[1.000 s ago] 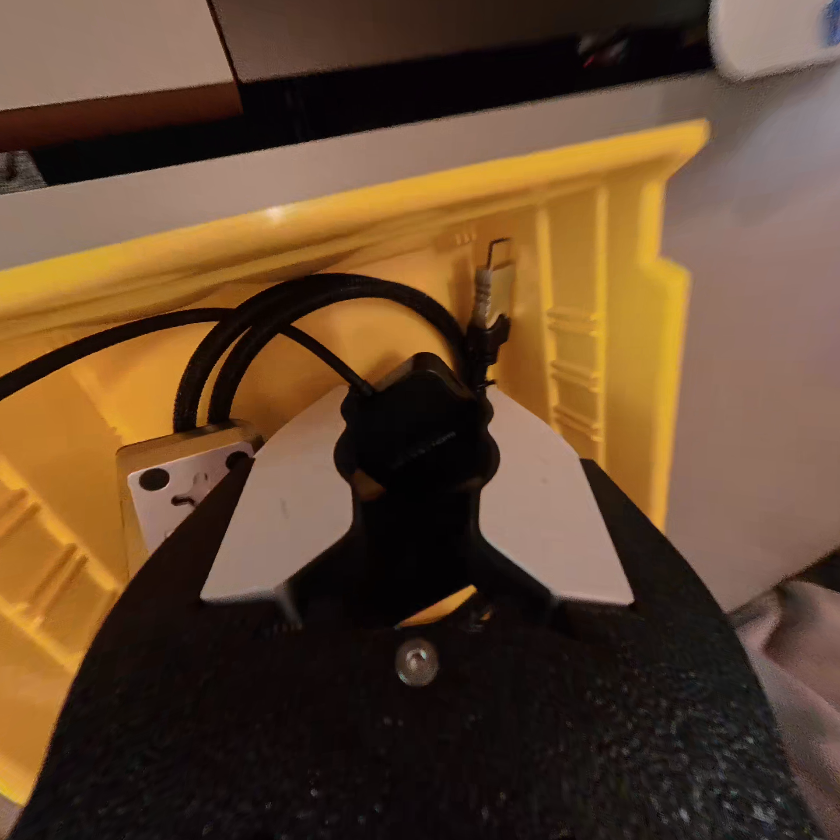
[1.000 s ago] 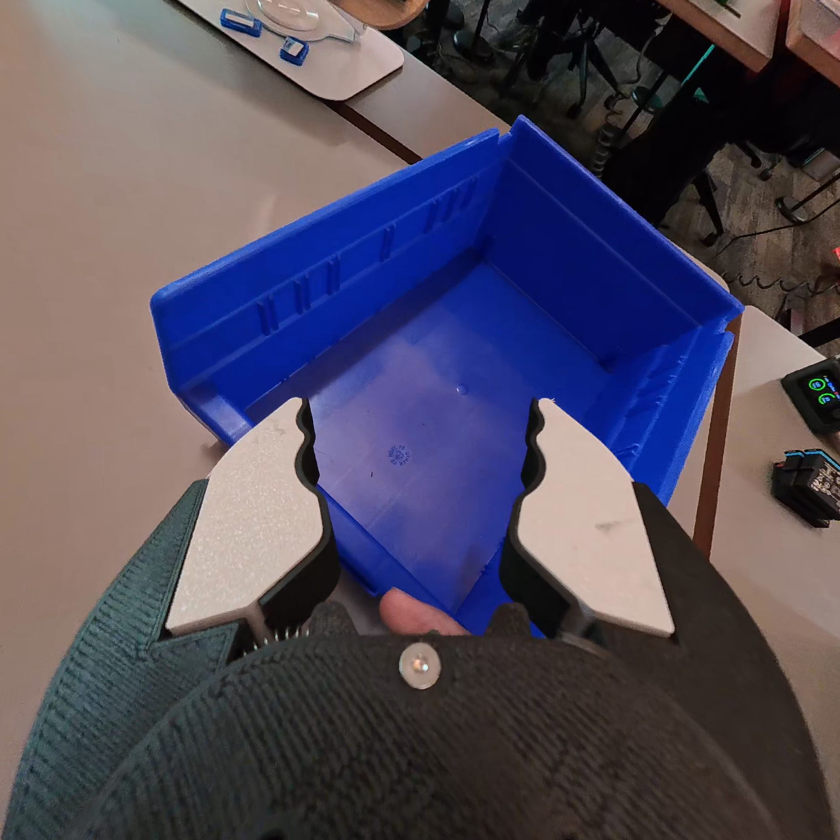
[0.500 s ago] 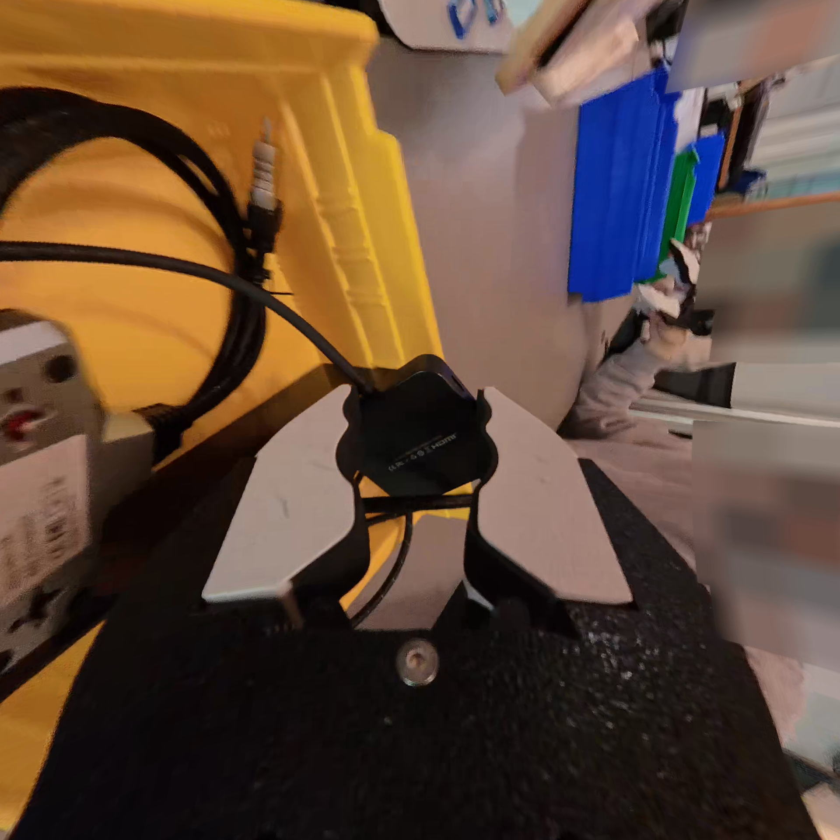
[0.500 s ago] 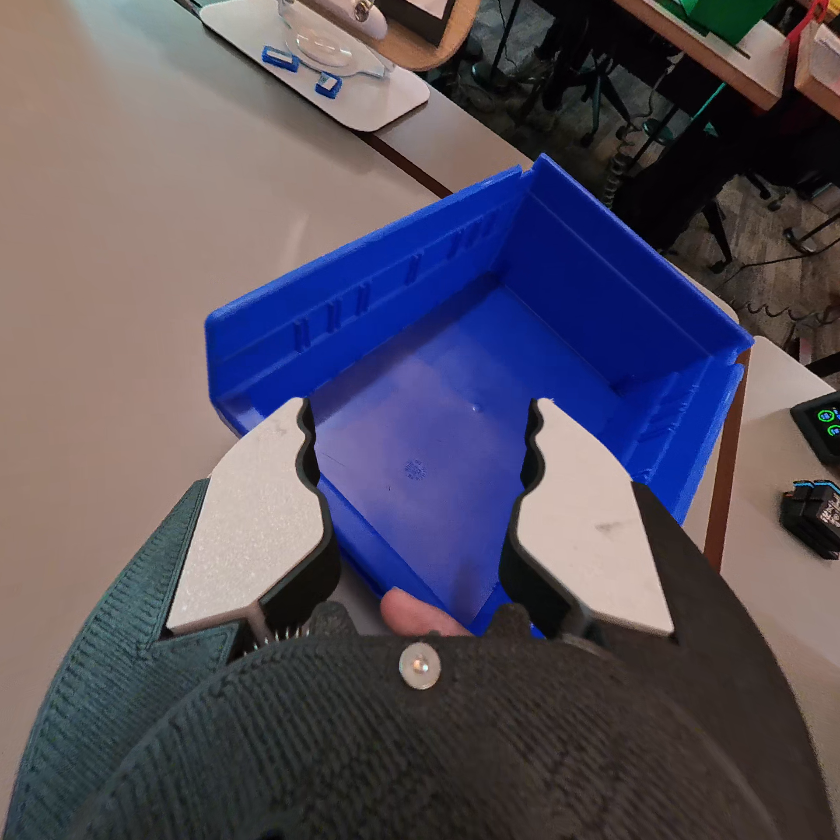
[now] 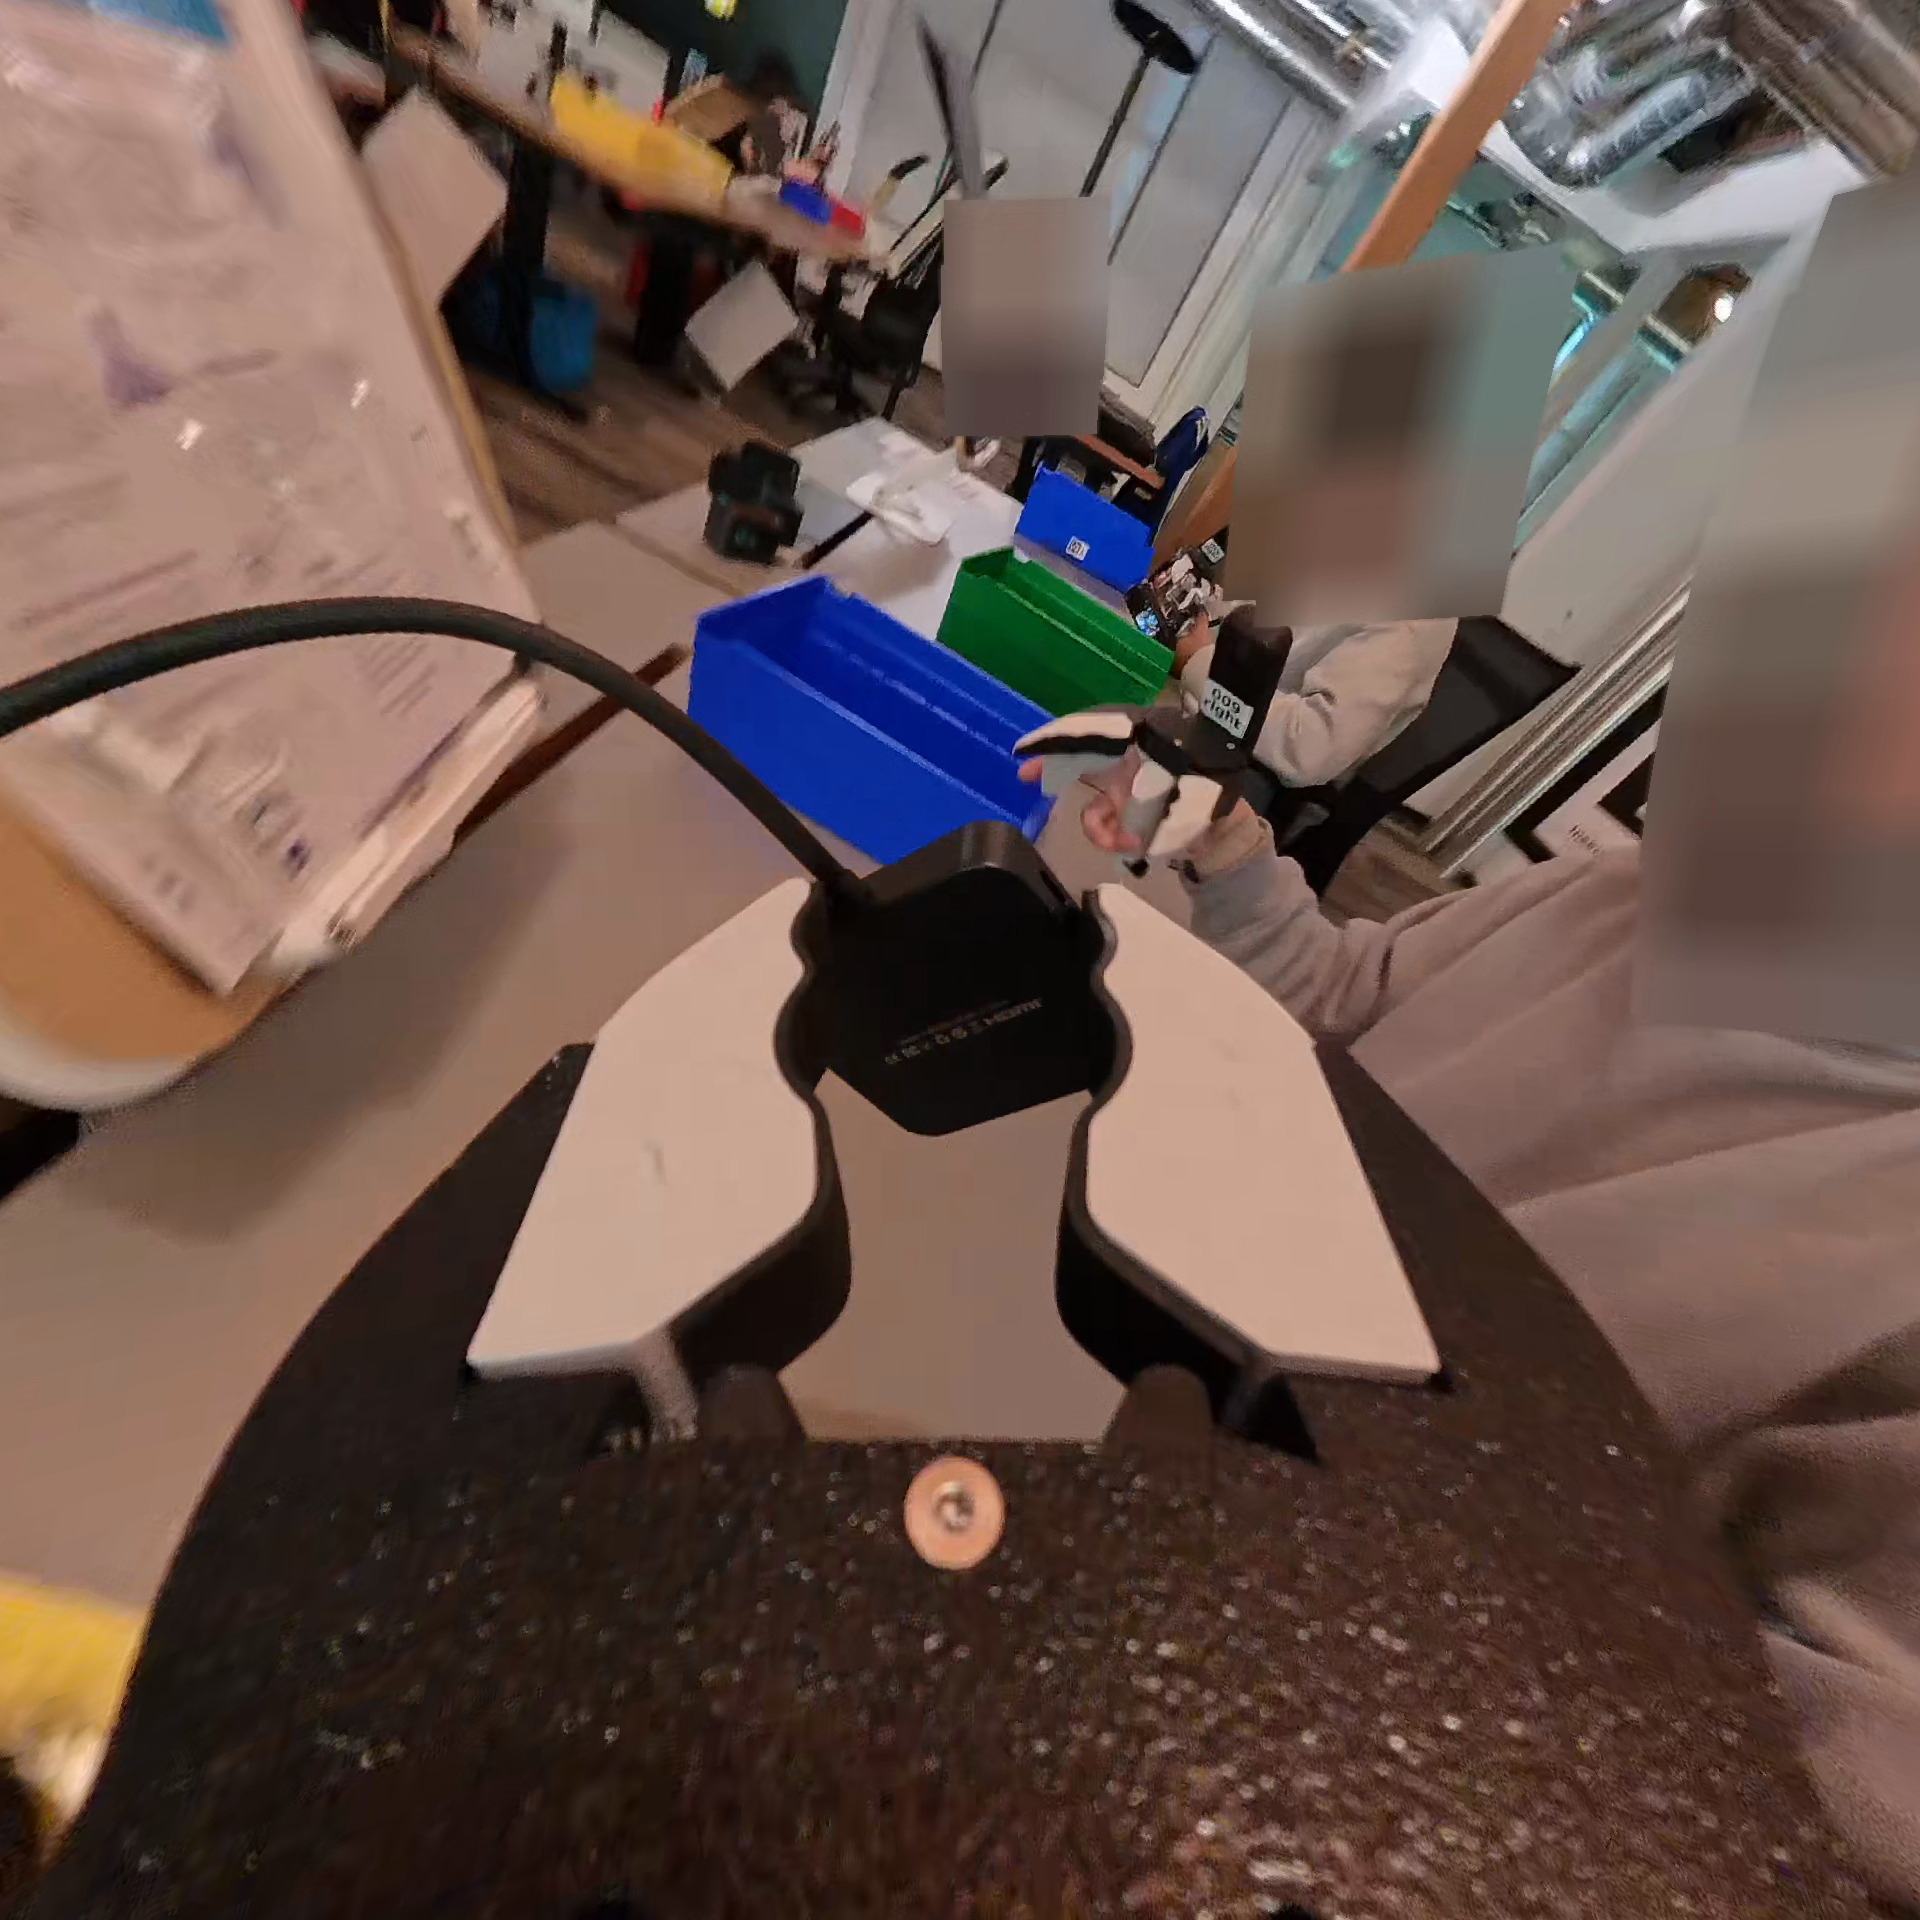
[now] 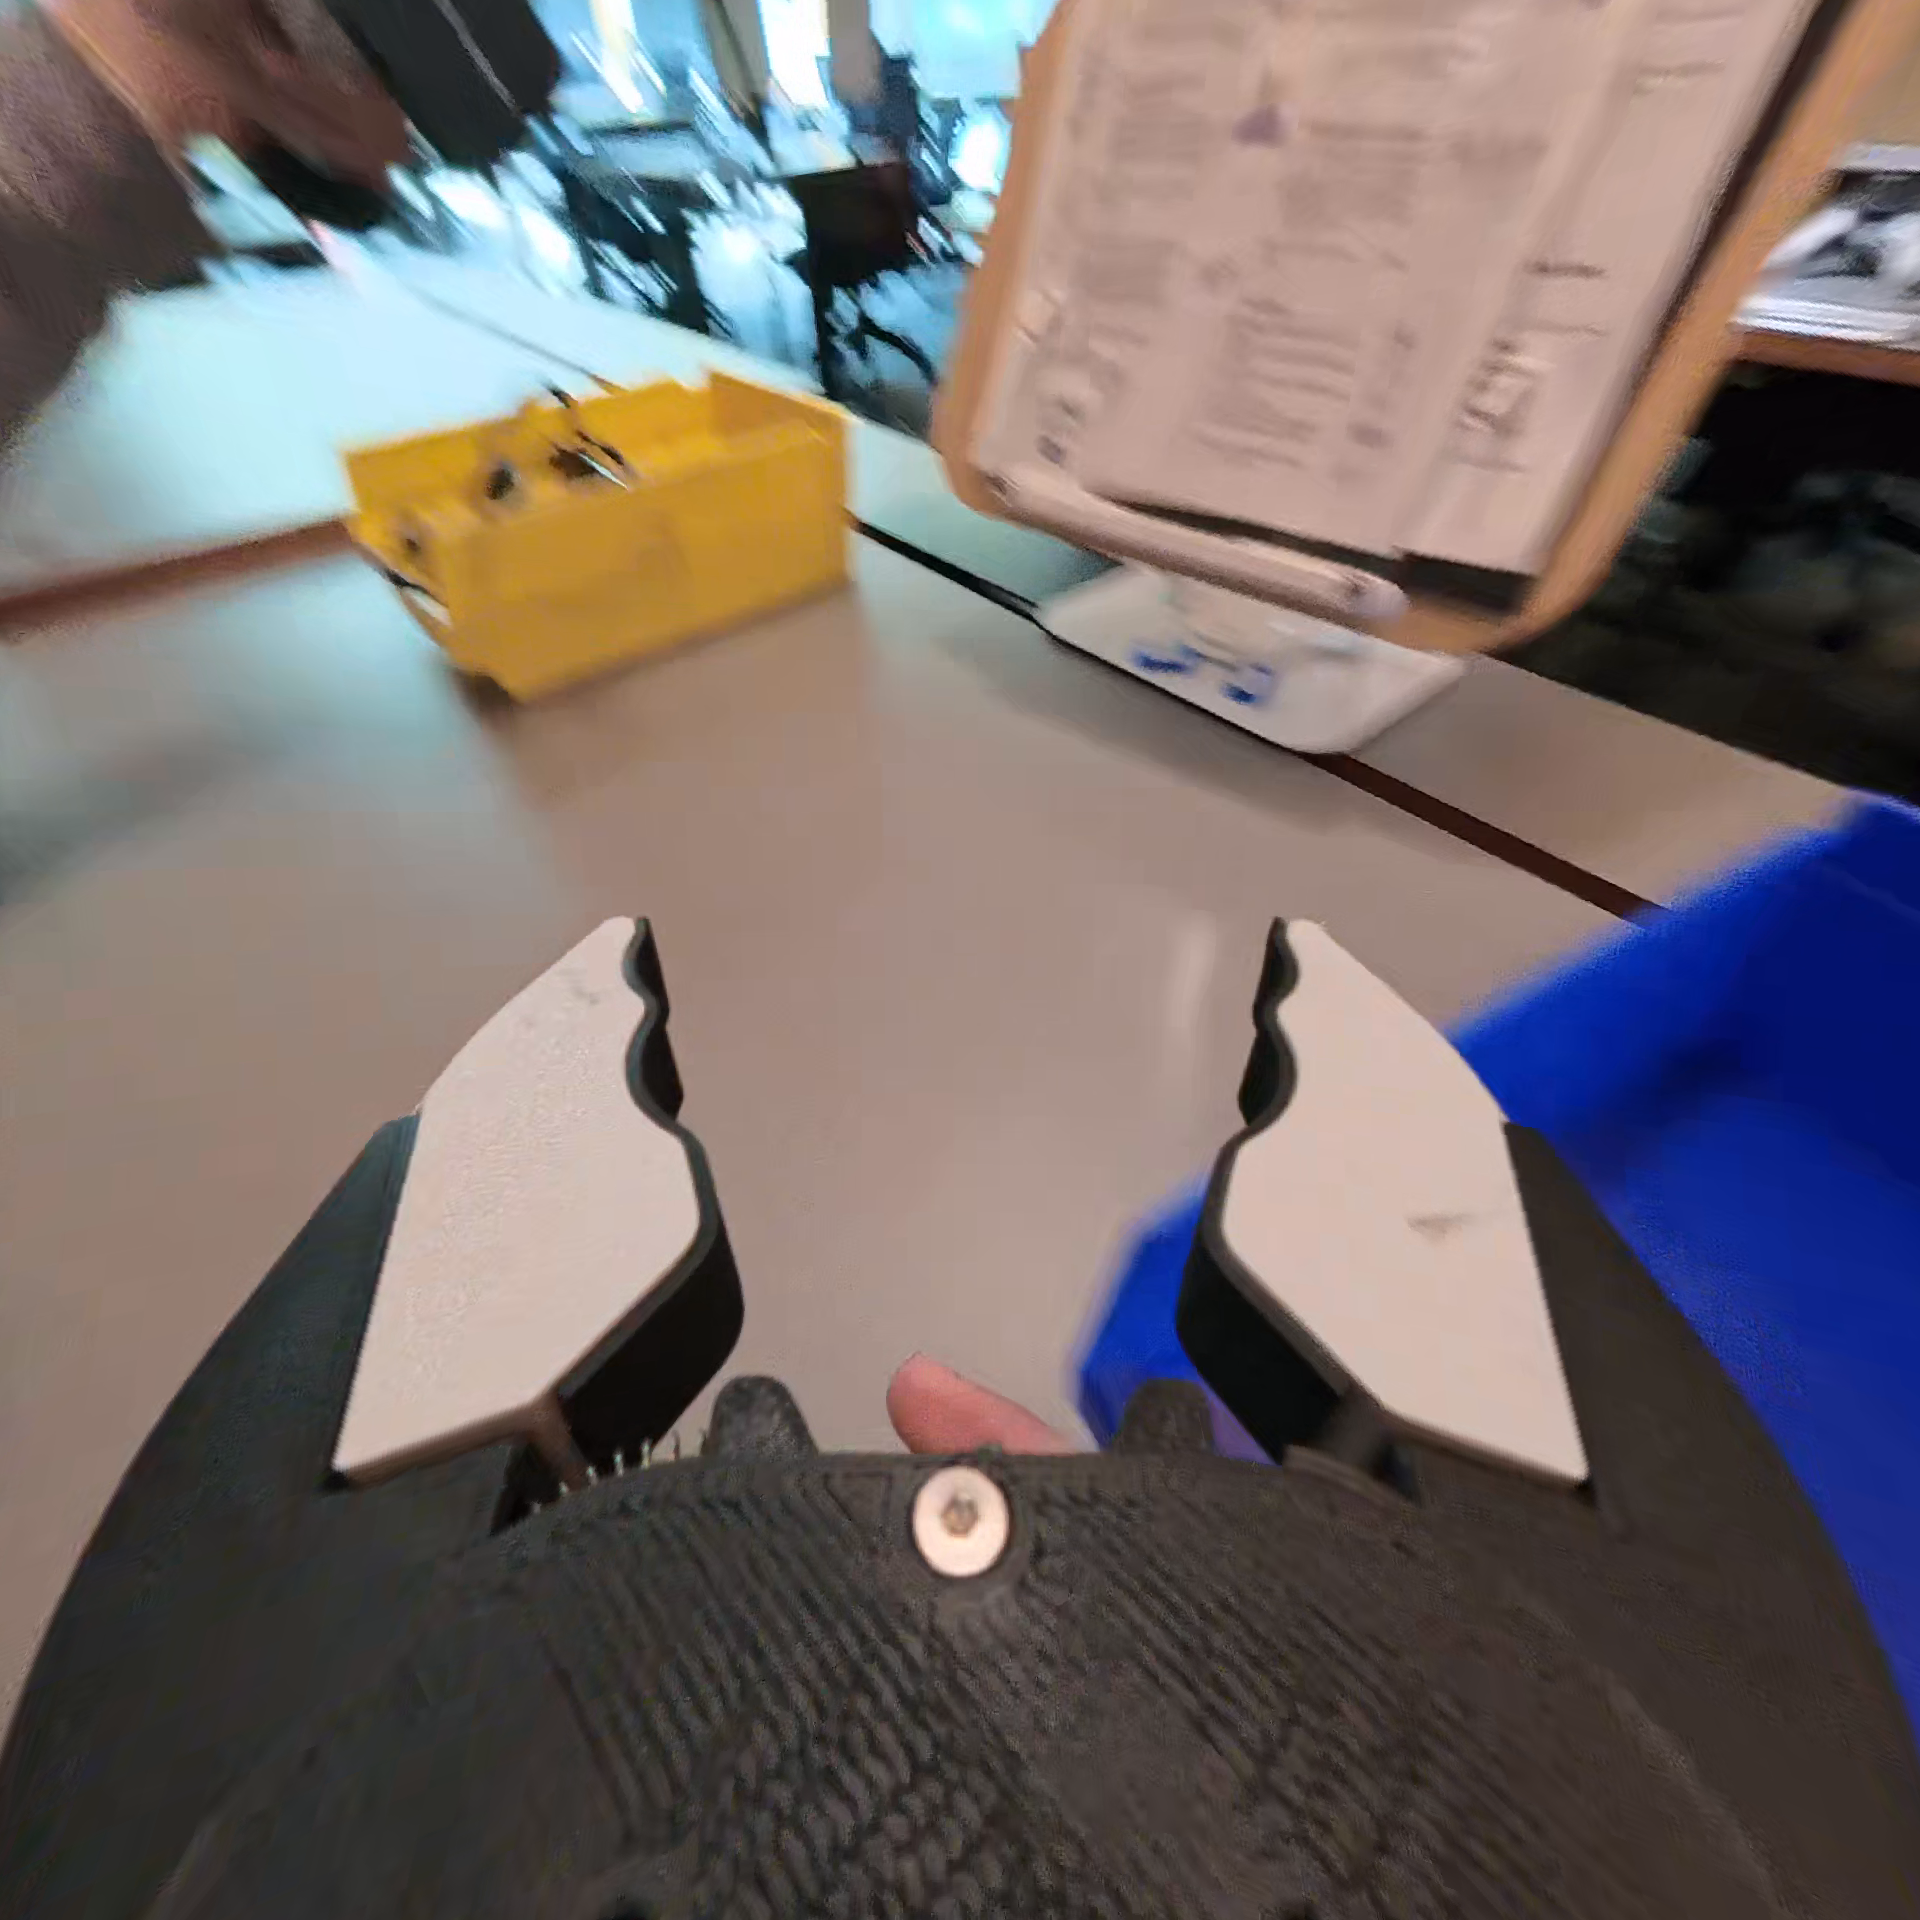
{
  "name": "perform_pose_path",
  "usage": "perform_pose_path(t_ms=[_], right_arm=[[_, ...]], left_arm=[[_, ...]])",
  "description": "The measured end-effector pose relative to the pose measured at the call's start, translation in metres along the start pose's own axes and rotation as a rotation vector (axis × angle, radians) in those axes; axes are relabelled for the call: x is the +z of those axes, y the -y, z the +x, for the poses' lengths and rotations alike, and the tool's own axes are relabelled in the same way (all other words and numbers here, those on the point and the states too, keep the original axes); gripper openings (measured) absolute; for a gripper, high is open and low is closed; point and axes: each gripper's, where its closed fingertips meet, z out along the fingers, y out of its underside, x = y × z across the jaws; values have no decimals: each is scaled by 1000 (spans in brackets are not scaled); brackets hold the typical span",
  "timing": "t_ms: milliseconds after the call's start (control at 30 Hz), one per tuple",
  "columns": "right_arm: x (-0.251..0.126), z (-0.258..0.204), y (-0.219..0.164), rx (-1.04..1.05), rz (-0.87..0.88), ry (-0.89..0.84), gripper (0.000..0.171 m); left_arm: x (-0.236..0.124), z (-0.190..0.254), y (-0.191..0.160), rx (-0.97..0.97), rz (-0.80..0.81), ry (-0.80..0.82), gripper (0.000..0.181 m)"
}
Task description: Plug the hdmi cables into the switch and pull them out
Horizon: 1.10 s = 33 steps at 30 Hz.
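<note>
1 black switch [image 5: 951, 1013] sits clamped in the left tool [image 5: 948, 940], its 1 cable [image 5: 436, 634] trailing up-left. Right tool [image 6: 961, 940] gapes wide, holding nothing, above the counter [image 6: 883, 862].

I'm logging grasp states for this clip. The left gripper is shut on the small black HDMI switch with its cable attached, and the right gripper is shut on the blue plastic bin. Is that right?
Not quite. The right gripper is open and holds nothing; the blue plastic bin sits beside it, as the right wrist view shows. The left gripper is indeed shut on the small black HDMI switch, its black cable attached.
</note>
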Motion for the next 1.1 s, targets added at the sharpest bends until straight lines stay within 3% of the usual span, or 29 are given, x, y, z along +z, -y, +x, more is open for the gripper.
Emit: perform_pose_path(t_ms=[133,233,300,433,533,600,667,900,967,1033,1100], right_arm=[[38,-63,35,206,192,256,116],[54,-87,49,305,293,356,101],[58,-96,50,155,331,322,96],[48,-103,47,-312,349,142,110],[41,-111,42,-414,339,153,110],[39,-111,39,-438,355,155,96],[36,-111,36,-510,366,157,79],[48,-102,22,-744,262,30,77],[55,-90,17,-848,177,-95,74],[55,-71,15,-936,100,-244,69],[54,-66,11,-972,51,-259,67]], left_arm=[[75,47,-14,152,57,-84,45],[132,77,-32,151,96,-192,45],[166,97,-46,91,116,-302,45],[221,124,-84,-37,39,-479,45],[247,134,-104,-25,-17,-514,45],[255,138,-109,-17,-33,-526,44],[260,138,-109,-27,-27,-507,43],[258,130,-115,-20,-95,-382,48],[259,123,-115,49,-111,-257,70],[255,104,-116,150,-145,-58,72],[251,89,-117,218,-186,97,63]])
